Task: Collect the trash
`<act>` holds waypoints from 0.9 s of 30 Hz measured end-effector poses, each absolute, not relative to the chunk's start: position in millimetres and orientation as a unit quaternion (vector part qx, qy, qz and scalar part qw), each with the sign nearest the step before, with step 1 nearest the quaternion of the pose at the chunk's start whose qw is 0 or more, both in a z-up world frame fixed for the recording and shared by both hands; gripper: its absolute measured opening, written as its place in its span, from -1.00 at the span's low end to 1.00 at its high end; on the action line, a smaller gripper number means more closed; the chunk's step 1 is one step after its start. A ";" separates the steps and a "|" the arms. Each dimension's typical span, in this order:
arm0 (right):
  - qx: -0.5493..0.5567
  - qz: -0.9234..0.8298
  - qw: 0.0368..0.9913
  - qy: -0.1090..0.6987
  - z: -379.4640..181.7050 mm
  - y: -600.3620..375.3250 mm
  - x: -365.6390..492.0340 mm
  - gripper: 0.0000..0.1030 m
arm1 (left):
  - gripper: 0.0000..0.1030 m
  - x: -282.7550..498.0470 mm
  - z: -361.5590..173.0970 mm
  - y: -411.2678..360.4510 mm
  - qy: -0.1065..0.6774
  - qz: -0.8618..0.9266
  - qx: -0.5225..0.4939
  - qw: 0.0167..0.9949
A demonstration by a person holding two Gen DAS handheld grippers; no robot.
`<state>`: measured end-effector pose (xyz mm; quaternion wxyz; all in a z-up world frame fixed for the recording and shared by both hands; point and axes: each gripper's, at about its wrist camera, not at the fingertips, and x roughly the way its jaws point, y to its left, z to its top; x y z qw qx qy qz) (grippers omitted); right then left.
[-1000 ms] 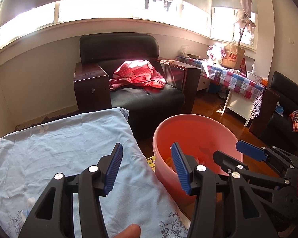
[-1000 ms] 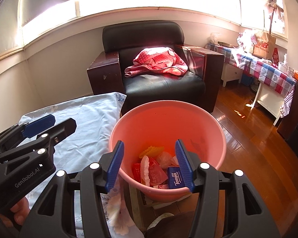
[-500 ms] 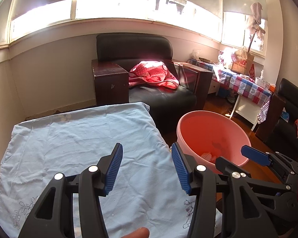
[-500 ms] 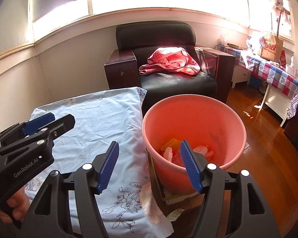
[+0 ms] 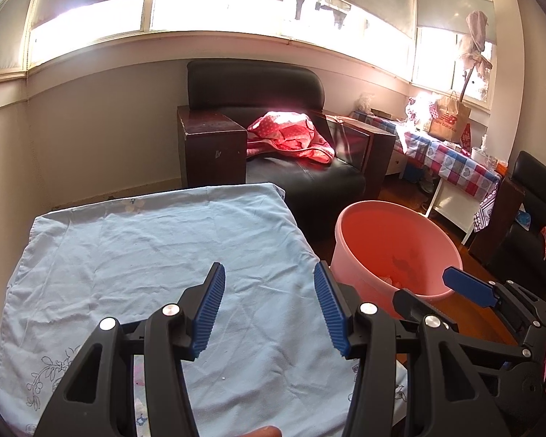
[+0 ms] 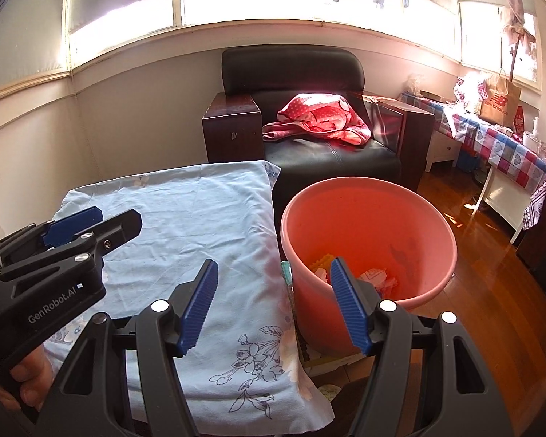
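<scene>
Trash (image 6: 375,276) sits in pink bucket (image 6: 429,225) beside table (image 5: 145,255). Your left claw (image 5: 269,309) and right claw (image 6: 273,306): both gape, empty. Cloth looks bare; drop step seems finished. Next: scan for leftover scraps before reaching.

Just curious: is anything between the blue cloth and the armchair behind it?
Nothing shows there: in both views the cloth's far edge meets the armchair directly; any gap is hidden.
</scene>
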<state>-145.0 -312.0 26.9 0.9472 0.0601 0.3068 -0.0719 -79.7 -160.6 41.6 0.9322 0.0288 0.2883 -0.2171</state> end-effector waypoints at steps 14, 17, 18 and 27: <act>0.055 -0.069 0.947 0.310 24.0 -304.0 -141.8 0.26 | -0.02 -79.6 40.8 -154.9 0.289 -0.216 0.024 0.932; 0.054 -0.070 0.946 0.310 24.0 -304.1 -141.7 0.26 | -0.02 -79.6 40.7 -154.8 0.289 -0.216 0.024 0.932; 0.055 -0.069 0.946 0.311 23.9 -304.0 -141.6 0.26 | -0.02 -79.6 40.6 -154.8 0.289 -0.216 0.024 0.932; 0.055 -0.069 0.946 0.311 24.3 -303.5 -140.9 0.26 | -0.02 -79.3 40.3 -154.5 0.289 -0.216 0.024 0.932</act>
